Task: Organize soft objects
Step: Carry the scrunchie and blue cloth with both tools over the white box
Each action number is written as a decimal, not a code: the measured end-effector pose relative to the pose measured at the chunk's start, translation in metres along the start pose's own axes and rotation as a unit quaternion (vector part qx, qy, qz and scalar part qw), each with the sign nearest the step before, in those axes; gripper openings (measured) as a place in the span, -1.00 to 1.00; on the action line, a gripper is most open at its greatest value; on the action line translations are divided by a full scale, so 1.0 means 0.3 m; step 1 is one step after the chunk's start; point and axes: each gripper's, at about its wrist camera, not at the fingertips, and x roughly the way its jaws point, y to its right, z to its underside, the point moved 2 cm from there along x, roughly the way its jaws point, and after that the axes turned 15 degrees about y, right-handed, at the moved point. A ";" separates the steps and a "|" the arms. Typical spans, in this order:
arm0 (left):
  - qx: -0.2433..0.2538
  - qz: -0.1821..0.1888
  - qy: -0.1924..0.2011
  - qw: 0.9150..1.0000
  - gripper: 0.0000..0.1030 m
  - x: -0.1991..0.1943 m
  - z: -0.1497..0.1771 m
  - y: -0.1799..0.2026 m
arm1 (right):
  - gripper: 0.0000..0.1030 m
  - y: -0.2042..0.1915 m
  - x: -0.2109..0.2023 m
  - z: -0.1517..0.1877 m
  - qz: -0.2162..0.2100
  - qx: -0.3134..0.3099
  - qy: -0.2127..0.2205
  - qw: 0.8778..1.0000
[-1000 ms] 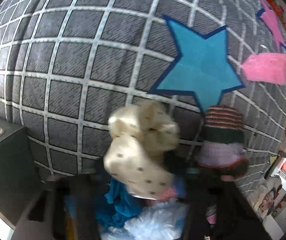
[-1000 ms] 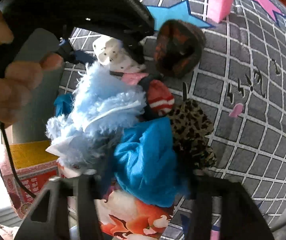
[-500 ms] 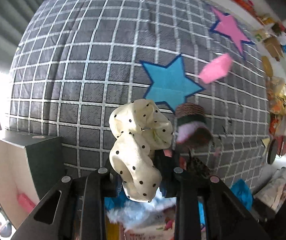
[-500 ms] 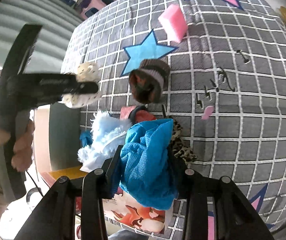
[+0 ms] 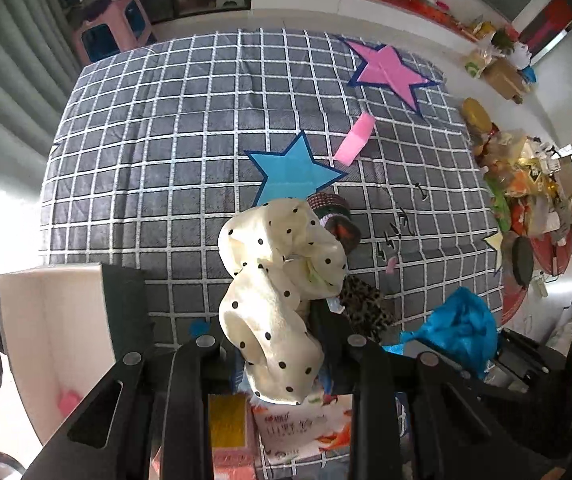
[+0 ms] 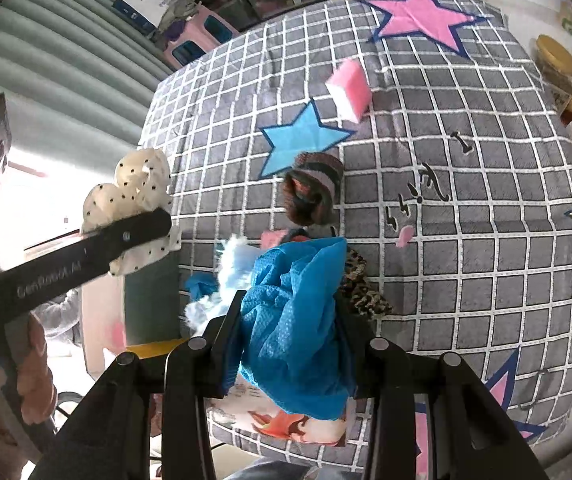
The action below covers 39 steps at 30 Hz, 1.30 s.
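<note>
My left gripper (image 5: pixel 274 332) is shut on a cream polka-dot scrunchie (image 5: pixel 278 280), held high above the grey checked mat (image 5: pixel 166 160); it also shows in the right wrist view (image 6: pixel 134 196). My right gripper (image 6: pixel 289 320) is shut on a blue mesh cloth (image 6: pixel 297 320), seen at the right in the left wrist view (image 5: pixel 457 328). On the mat lie a striped knitted roll (image 6: pixel 313 192), a leopard-print piece (image 6: pixel 361 292), a fluffy light-blue piece (image 6: pixel 222 276) and a pink sponge (image 6: pixel 349 88).
An open box with a white inside and dark outer wall (image 5: pixel 66 320) stands at the mat's left front edge. A printed snack bag (image 5: pixel 305 428) and a yellow box (image 5: pixel 226 420) lie below the grippers. Clutter (image 5: pixel 525 200) lines the right side.
Both grippers have risen and pulled back from the pile, each carrying its piece. The mat now looks much farther away.
</note>
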 end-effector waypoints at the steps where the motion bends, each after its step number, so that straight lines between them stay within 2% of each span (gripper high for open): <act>1: -0.001 0.001 0.003 1.000 -0.41 -0.015 0.002 -0.009 | -0.20 -0.016 -0.007 0.000 -0.001 -0.003 0.003 1.000; 11: -0.020 -0.010 0.034 0.999 -0.41 -0.180 0.071 -0.141 | -0.20 -0.212 -0.067 0.054 -0.025 -0.044 0.007 0.999; 20: -0.052 -0.034 0.052 0.997 -0.41 -0.301 0.193 -0.309 | -0.20 -0.404 -0.074 0.133 -0.047 -0.090 -0.009 0.995; 30: -0.104 -0.054 0.060 0.991 -0.41 -0.377 0.344 -0.503 | -0.20 -0.626 -0.050 0.242 -0.064 -0.152 -0.031 0.986; 39: -0.131 -0.072 0.060 0.987 -0.41 -0.399 0.450 -0.635 | -0.20 -0.784 -0.019 0.305 -0.074 -0.194 -0.045 0.977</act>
